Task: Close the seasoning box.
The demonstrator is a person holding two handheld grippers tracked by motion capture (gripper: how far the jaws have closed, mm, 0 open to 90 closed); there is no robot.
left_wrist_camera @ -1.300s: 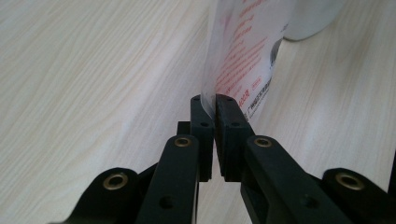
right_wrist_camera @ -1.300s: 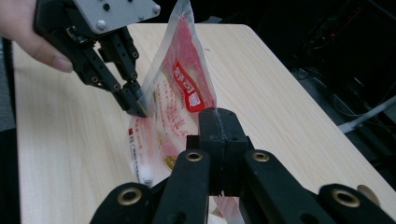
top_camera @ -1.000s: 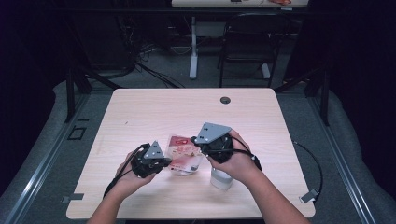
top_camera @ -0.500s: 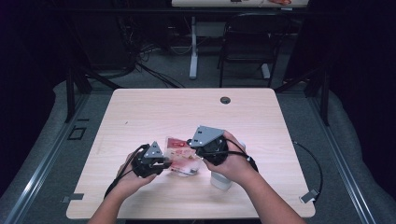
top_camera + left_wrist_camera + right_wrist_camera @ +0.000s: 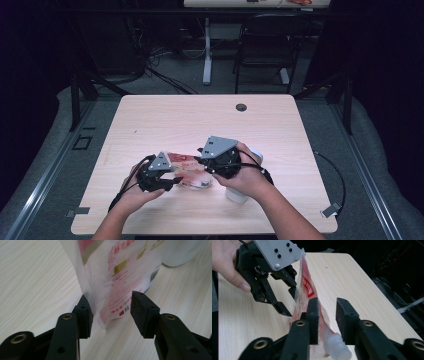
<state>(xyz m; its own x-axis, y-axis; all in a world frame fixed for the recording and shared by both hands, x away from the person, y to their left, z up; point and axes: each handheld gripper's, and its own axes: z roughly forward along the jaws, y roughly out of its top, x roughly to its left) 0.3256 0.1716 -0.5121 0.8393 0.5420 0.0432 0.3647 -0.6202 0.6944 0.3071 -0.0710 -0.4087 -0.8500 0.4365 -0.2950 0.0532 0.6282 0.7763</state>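
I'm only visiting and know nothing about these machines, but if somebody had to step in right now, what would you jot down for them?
Left gripper: fingers have just been opening; the bottom edge of the red-and-white pouch sits between them, no longer pinched.
Right gripper: fingers have just been opening too; the pouch's spout end lies between them, loose.
Things: the pouch lies near the front of the wooden table, between both grippers; a white cup stands just beyond it, under the right hand.
Done: the pouch looks released.
Left: I can't tell from here; probably draw both grippers back.
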